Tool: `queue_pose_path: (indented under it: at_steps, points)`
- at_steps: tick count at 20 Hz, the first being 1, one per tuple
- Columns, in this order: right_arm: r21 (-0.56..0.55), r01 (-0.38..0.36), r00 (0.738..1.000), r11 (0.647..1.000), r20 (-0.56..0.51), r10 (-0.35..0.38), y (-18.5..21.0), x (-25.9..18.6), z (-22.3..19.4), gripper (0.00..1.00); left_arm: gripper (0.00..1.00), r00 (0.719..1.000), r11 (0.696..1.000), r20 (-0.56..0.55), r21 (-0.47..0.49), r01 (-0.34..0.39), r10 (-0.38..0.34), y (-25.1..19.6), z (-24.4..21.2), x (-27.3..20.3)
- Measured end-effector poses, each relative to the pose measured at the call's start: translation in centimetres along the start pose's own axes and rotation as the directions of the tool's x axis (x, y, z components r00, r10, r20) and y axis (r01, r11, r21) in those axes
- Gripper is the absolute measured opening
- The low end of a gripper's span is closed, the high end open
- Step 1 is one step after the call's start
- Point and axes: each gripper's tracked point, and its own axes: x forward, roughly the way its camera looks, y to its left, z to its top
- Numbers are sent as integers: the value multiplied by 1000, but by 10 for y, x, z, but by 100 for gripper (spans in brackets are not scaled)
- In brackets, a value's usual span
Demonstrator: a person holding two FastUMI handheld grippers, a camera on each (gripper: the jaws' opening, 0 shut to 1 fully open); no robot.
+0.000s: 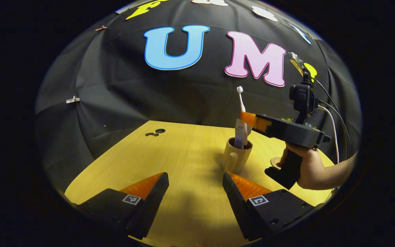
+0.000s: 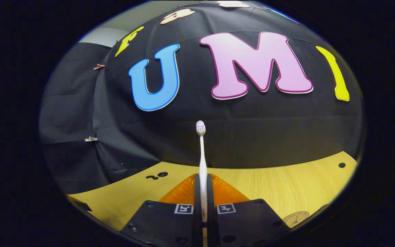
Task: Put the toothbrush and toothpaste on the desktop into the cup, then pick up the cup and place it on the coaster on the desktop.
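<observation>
A white toothbrush [image 1: 241,101] stands upright over the tan cup [image 1: 236,158], held near its middle by my right gripper [image 1: 247,118], which is shut on it. Its lower end drops toward the cup's mouth, behind a white and pink toothpaste tube [image 1: 241,134] that stands inside the cup. In the right gripper view the toothbrush [image 2: 202,161] rises straight up from between the shut fingers of my right gripper [image 2: 202,179], bristles at the top. My left gripper [image 1: 195,179] hovers open in front of the cup, a little to its left, with nothing between its fingers.
The cup stands on a yellow wooden table [image 1: 170,154]. A round coaster [image 1: 275,161] lies right of the cup, partly behind the hand [image 1: 309,169] holding the right gripper; the coaster [image 2: 296,218] also shows low right. Small holes [image 1: 155,132] mark the table's far left.
</observation>
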Motion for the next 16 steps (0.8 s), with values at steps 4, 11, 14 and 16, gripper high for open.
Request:
queue_pose_path:
  at_steps: [4, 11, 14, 16]
  points:
    - [15, -5, 1000, 1000, 0, 5, -1, -8, 3, 24, 98, 1000, 1000, -9, 15, 10, -10, -3, 0, 2]
    - [41, 51, 998, 998, 43, -52, -45, -44, 41, 99, 98, 999, 999, -13, 18, 38, -38, -13, 10, 6]
    - [52, 121, 991, 991, 49, -123, -86, -62, 56, 98, 98, 997, 997, -23, 25, 72, -71, -18, 18, 10]
    - [49, 178, 982, 983, 47, -181, -117, -75, 62, 98, 98, 995, 995, -33, 19, 98, -97, -23, 24, 16]
